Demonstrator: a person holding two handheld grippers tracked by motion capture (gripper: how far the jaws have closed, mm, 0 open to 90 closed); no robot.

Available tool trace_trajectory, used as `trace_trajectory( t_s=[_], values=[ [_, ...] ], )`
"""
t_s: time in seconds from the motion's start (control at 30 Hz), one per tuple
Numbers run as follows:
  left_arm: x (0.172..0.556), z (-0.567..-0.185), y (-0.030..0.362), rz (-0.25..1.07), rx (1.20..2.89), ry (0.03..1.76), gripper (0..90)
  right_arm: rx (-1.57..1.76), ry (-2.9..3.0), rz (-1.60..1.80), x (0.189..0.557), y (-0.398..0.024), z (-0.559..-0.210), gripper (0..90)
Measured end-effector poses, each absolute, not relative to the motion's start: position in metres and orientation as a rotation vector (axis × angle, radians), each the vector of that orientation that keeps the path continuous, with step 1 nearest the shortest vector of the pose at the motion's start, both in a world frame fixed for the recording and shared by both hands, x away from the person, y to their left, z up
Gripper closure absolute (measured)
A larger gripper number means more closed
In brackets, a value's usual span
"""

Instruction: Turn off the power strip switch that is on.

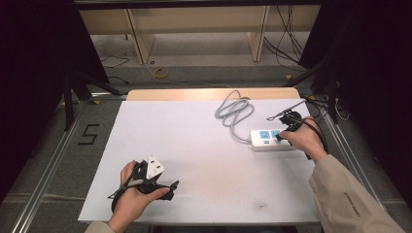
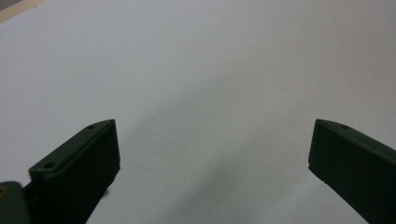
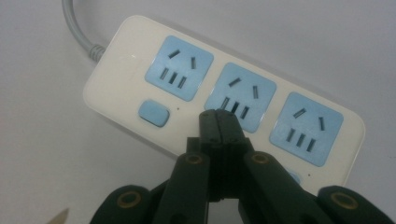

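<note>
Now my right hand-held gripper [image 3: 218, 116] is closed on nothing, tips over the power strip [image 3: 224, 93] at the worktop's [image 1: 194, 145] right side, likely so they work as one blunt finger for a switch [image 3: 154, 113]. Left hand-held gripper [image 2: 212, 154] idles open above bare worktop.

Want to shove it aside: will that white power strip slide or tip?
The power strip lies flat and low, so it probably slides rather than tips. Its grey cable is coiled loosely, likely floppy, and may drag or swing the strip.
</note>
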State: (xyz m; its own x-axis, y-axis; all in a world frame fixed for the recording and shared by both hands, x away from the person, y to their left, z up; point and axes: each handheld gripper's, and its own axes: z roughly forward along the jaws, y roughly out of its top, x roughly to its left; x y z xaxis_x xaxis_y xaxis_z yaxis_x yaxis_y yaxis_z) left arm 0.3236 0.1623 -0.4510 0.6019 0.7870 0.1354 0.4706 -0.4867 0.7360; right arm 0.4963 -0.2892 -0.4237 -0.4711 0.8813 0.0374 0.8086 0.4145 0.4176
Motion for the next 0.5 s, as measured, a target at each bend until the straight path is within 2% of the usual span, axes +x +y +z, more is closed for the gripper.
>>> trace_trajectory(
  t_s=[0.5],
  values=[
    [0.3236,-0.4512,0.1626,0.618,2.16,0.991,1.6,1.495,2.494,0.544,0.4985,-0.2851,-0.4285,90.0]
  ],
)
